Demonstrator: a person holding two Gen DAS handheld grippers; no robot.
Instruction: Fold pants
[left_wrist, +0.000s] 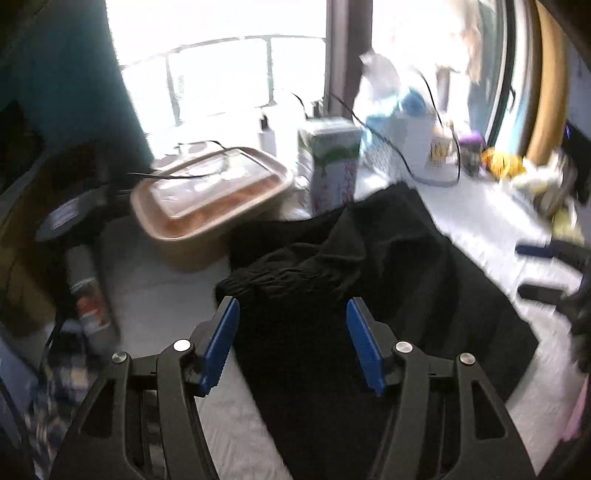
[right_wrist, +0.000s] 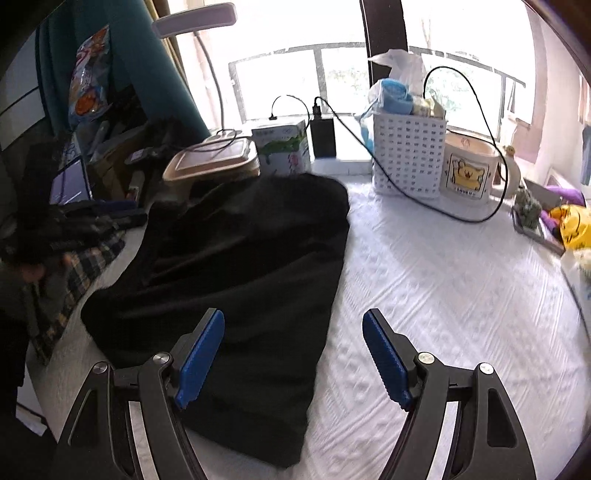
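Black pants (left_wrist: 332, 266) lie rumpled on the white textured cover (left_wrist: 166, 295), with a bunched fold toward the far end. My left gripper (left_wrist: 291, 304) hovers over their near part, its blue pads apart and not pressing the cloth. In the right wrist view the pants (right_wrist: 240, 258) spread from the carton down to the near edge. My right gripper (right_wrist: 293, 315) stands open above their right edge, the left pad over the black cloth and the right pad over the bare cover (right_wrist: 443, 295). The right gripper also shows blurred at the right edge of the left wrist view.
At the back stand a tan lidded container (left_wrist: 210, 199), a green-and-white carton (left_wrist: 332, 166), a white basket (right_wrist: 406, 155) and a bear mug (right_wrist: 467, 170), with a black cable (right_wrist: 461, 218) looping across. Plaid cloth (right_wrist: 85, 266) lies to the left; a spray can (left_wrist: 88, 295) stands nearby.
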